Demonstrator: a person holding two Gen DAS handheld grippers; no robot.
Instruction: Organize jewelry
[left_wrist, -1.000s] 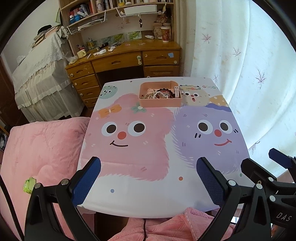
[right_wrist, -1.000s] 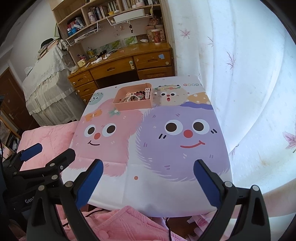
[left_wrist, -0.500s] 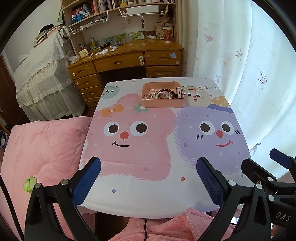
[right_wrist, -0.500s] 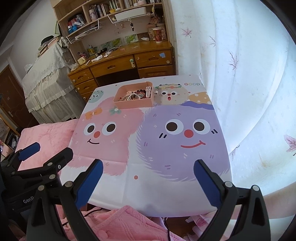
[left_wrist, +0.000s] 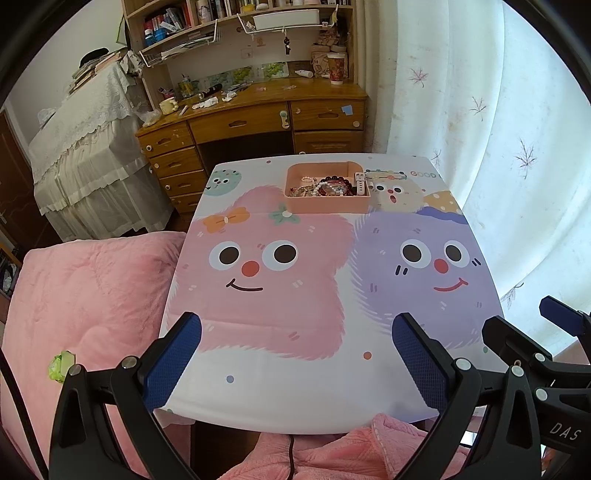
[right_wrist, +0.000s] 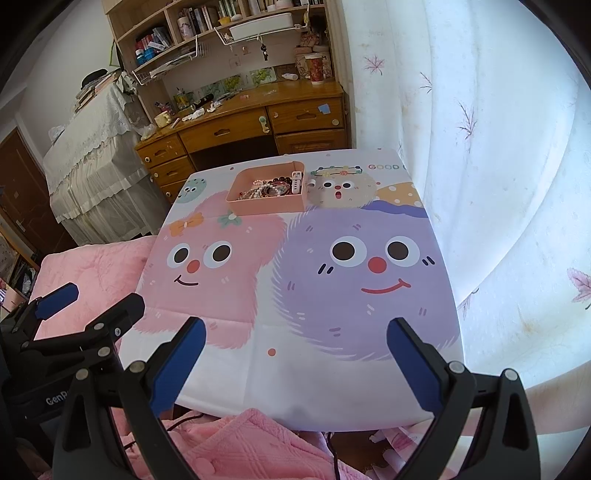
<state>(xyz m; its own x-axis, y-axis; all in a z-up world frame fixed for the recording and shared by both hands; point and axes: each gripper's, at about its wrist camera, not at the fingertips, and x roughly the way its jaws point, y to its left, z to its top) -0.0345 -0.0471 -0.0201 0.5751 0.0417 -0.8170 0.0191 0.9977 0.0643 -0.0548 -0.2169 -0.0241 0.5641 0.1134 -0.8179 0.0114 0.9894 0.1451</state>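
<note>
A shallow pink tray (left_wrist: 327, 205) (right_wrist: 266, 205) stands at the far end of the table, on the cartoon-printed cloth (left_wrist: 295, 376) (right_wrist: 295, 373). Inside it lies a tangle of jewelry (left_wrist: 321, 186) (right_wrist: 267, 187): bead bracelets, pearl strands and a white watch (left_wrist: 359, 181) (right_wrist: 296, 181) at its right side. My left gripper (left_wrist: 296, 360) hangs open over the table's near edge, nothing between its blue pads. My right gripper (right_wrist: 295, 363) is open too, level with it at the near edge, far from the tray. Each gripper shows at the side of the other's view.
A pink quilt (left_wrist: 85, 295) covers the bed left of the table, with a small green thing (left_wrist: 61, 366) on it. A white curtain (right_wrist: 498, 166) hangs close along the right. Behind the table stands a cluttered wooden desk (left_wrist: 255, 114) with shelves.
Both grippers have tilted slightly, so the table and tray sit a little lower in the views. Nothing on the table has moved, and both stay open.
</note>
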